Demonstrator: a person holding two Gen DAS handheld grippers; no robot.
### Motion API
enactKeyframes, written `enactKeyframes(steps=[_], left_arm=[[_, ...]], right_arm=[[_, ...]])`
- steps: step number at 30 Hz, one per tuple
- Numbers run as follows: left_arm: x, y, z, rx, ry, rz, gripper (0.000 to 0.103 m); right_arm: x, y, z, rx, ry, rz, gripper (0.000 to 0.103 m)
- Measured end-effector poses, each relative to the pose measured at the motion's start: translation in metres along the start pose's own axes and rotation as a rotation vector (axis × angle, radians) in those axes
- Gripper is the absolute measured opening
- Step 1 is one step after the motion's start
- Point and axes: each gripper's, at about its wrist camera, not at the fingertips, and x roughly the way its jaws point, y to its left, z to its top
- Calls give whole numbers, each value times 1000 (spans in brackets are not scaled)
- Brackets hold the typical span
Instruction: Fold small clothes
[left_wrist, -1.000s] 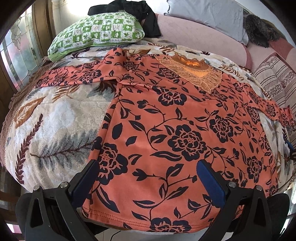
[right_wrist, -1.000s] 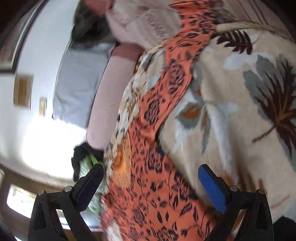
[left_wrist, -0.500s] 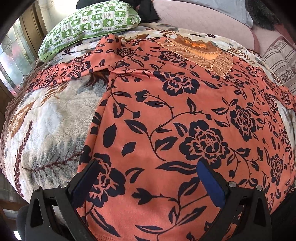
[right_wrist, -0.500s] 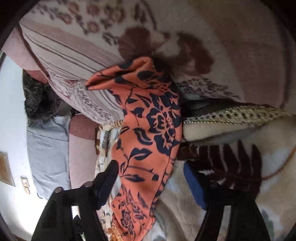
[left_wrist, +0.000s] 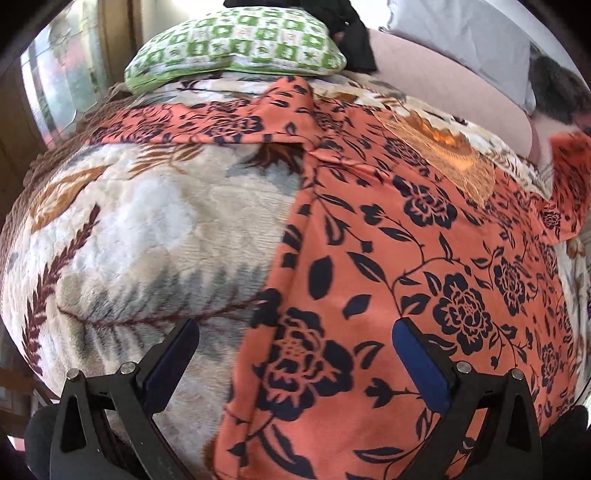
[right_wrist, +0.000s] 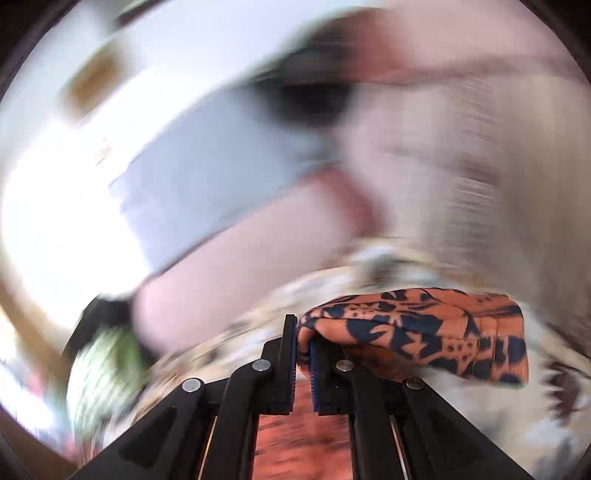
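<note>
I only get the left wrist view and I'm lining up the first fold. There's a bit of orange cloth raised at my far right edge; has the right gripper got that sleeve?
Observer: Yes. In the right wrist view the right gripper is shut on the sleeve; the cloth is pinched between the pads.
Operator: Where does the loose sleeve lie relative to the jaws?
Observer: It bunches out to the right of the fingers, with the cuff band at its far right end.
Operator: Can you judge where it's heading?
Observer: No. The background in that view is heavily blurred; only the gripper and sleeve are sharp. Your left gripper is open over the side edge of the shirt.
</note>
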Motion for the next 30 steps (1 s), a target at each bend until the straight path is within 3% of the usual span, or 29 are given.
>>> enactKeyframes(steps=[2,4,6,7,8,9,11,17,21,23,26,28,30], left_arm=[[-4,11,0,-25,-13,0,103],[-9,22,1,-47,-26,-4,103],[-12,33,1,-68,-32,-3,103],[-13,37,1,-77,-32,-4,103],[-15,42,0,-84,-35,-6,103],[-17,45,-1,-89,-42,-5,103],[-18,48,-1,-89,-48,2,103],[-16,26,12,-41,-50,-29,103],[-18,19,36,-40,-55,-81,103],[-15,34,59,-121,-45,-145,103],[-1,82,102,-323,-55,-256,103],[15,122,128,-461,-64,-335,103],[35,165,152,-595,-82,-336,103]], right_arm=[[20,77,-38,-106,73,94,6],[55,137,-100,-167,227,173,10],[95,163,-160,-221,381,181,45],[113,169,-197,-264,479,163,96],[121,165,-221,-276,536,150,101],[124,155,-237,-263,570,144,101],[108,128,-242,-184,548,160,101],[60,61,-185,-40,428,137,101],[50,26,-166,48,422,172,101],[45,4,-176,85,448,174,101],[57,-25,-203,123,524,119,101],[54,-33,-210,127,484,167,101],[56,-28,-212,85,487,169,101]])
